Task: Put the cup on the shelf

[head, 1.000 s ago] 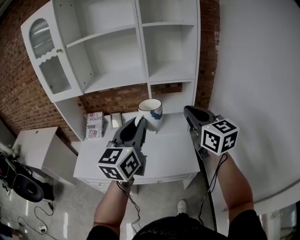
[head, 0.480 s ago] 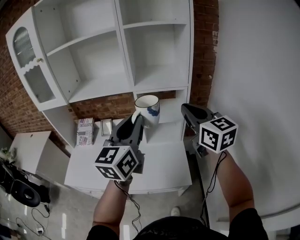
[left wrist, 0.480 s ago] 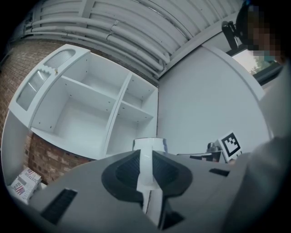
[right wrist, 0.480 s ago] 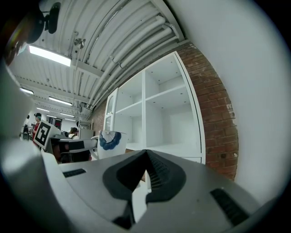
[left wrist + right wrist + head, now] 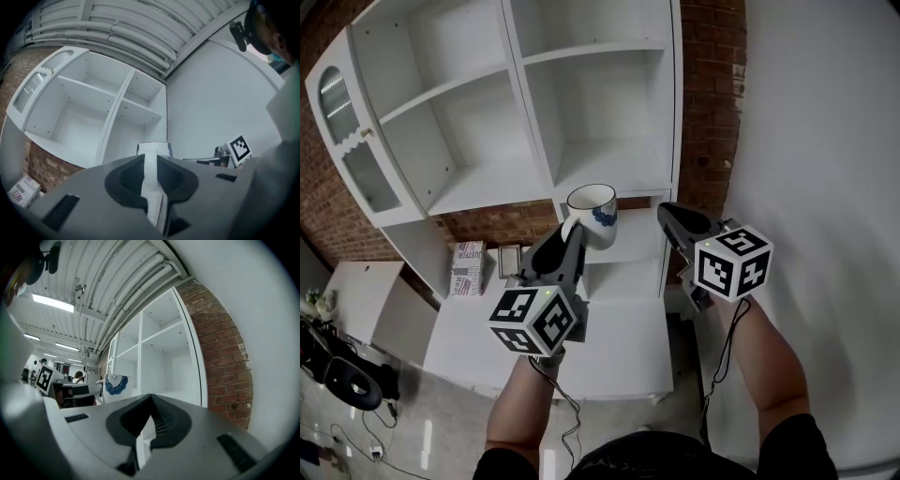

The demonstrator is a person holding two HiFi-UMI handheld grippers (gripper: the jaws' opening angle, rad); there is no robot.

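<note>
A white cup [image 5: 592,213] with a blue pattern hangs in the air in front of the white shelf unit [image 5: 516,178], level with its low right compartment. My left gripper [image 5: 571,234] is shut on the cup's handle; in the left gripper view the white handle [image 5: 150,180] sits pinched between the dark pads, with the cup [image 5: 153,147] just beyond. My right gripper [image 5: 667,213] hovers to the cup's right, apart from it, jaws together with nothing in them. In the right gripper view the cup [image 5: 115,386] shows at the left, the shelf [image 5: 164,366] ahead.
A white table [image 5: 619,337] stands below the shelf, with a printed box [image 5: 467,267] and a small frame [image 5: 506,261] at its back left. The cabinet's glazed door [image 5: 345,131] stands open at far left. Brick wall [image 5: 703,94] and a white wall border the right.
Both grippers and the cup have risen from over the table toward the shelf's lower right compartment. The left grip on the handle is unchanged.
</note>
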